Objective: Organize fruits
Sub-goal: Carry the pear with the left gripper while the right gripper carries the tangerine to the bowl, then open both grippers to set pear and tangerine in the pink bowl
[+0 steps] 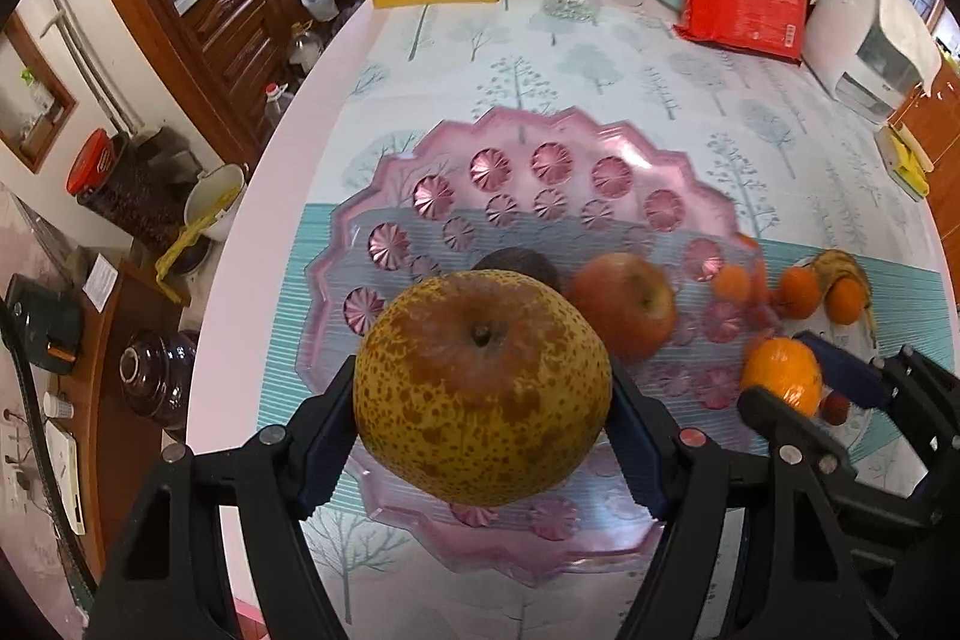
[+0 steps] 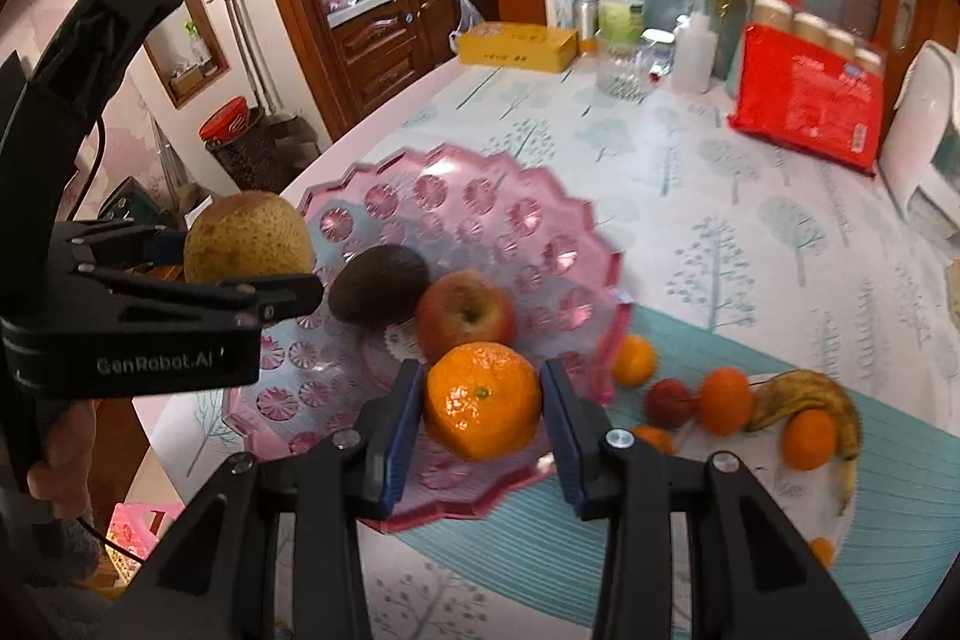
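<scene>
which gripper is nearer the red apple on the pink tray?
Right, though it's close. The right gripper, shut on the orange, hangs just in front of the apple. The left gripper, clamping the pear, sits farther off beside the avocado.

Both wrist views look steeply down, close — sharing the pink tray (image 1: 384, 178).

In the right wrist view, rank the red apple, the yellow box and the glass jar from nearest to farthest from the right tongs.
From the right tongs, which hold an orange:
1. Red apple, just behind, on the pink plate.
2. Glass jar, far side of the table.
3. Yellow box, far edge, left of the jar; close to it.
</scene>
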`<state>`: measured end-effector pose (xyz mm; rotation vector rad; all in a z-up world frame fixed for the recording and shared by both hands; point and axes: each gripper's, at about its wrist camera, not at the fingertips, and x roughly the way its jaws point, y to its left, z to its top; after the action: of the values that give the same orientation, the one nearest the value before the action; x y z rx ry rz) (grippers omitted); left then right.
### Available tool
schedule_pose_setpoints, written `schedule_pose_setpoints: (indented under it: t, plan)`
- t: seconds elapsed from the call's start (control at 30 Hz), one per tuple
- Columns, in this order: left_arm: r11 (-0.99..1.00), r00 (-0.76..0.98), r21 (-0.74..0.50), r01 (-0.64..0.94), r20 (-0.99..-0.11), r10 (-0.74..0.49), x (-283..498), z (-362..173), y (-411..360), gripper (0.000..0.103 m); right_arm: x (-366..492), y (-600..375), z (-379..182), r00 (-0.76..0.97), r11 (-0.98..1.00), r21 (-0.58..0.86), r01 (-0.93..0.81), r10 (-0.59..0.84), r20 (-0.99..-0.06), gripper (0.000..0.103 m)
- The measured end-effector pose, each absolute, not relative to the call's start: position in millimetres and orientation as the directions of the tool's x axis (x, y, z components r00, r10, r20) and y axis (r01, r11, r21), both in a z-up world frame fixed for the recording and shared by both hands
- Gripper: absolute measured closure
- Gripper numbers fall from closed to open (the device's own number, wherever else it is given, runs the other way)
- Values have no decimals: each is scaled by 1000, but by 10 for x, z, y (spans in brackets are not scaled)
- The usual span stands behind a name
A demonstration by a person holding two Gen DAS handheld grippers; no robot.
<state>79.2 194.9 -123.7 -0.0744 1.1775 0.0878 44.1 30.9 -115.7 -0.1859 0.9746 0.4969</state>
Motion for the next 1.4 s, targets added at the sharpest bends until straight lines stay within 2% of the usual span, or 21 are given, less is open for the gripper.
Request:
schedule_pose_setpoints:
  t: [0.6,1.07,1.23,1.3,1.33,1.4]
  plan:
    - [999,310,-23,-39,-951,-10,866,-1626,2038,29,557,560,-1672,356,900,130,-416,293,-887,62]
    - [997,260,-66,-27,-964,-56,948,-1801,2081,28,580,629,-1823,350,906,101,-412,259,-900,61]
    - [995,233,-91,-41,-969,-79,950,-1891,2110,27,546,667,-1813,353,896,105,-431,275,-894,49]
    - [994,262,-103,-30,-961,-92,938,-1835,2109,18,519,682,-1802,360,892,103,-439,280,-890,44]
    - [995,284,-95,-23,-955,-85,929,-1790,2099,17,512,686,-1802,362,893,99,-439,276,-890,39]
    - [998,323,-68,-4,-944,-63,921,-1710,2065,11,505,691,-1800,366,893,100,-440,280,-888,38]
